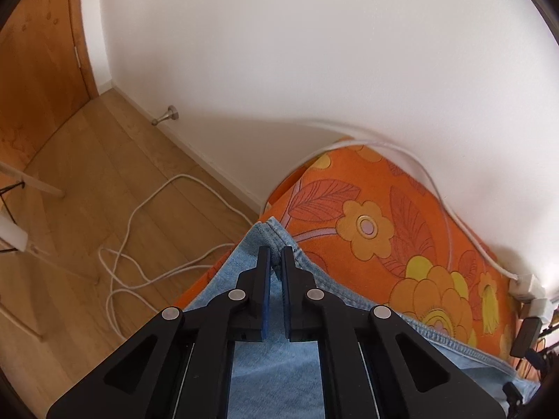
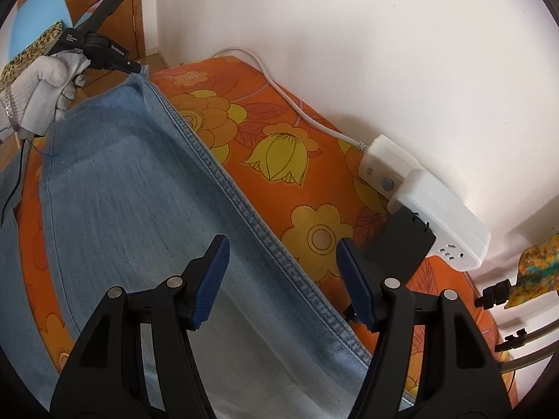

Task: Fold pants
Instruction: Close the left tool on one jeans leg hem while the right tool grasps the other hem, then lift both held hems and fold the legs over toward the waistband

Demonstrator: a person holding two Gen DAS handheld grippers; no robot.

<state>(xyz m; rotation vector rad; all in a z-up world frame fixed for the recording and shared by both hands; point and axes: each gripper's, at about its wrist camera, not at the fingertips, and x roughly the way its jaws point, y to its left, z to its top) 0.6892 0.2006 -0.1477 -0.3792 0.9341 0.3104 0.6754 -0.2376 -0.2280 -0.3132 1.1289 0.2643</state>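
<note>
**Operator A:** From the left wrist view I read the left tongs (image 1: 276,262) as fully closed, pinching the hem corner of the light blue denim pants (image 1: 272,366). That view alone showed the wooden floor (image 1: 87,174), a loose white cable (image 1: 139,244) lying on it, a metal doorstop (image 1: 166,114) at the skirting and a wooden door (image 1: 31,70).

**Operator B:** The right wrist view gave me what yours lacked. The right tongs (image 2: 283,279) stood wide apart with nothing gripped, hovering over the stitched side seam of the pants. I also saw your gloved hand (image 2: 42,87) holding the left tongs at the far corner of the cloth.

**Operator A:** Where did the pants lie?

**Operator B:** Spread flat along a bed (image 2: 314,181) covered in orange fabric with yellow flowers. A white power strip (image 2: 426,209) with a black adapter (image 2: 401,244) plugged in sat on the bed against the white wall (image 2: 349,35), just beside the right tongs.
</note>
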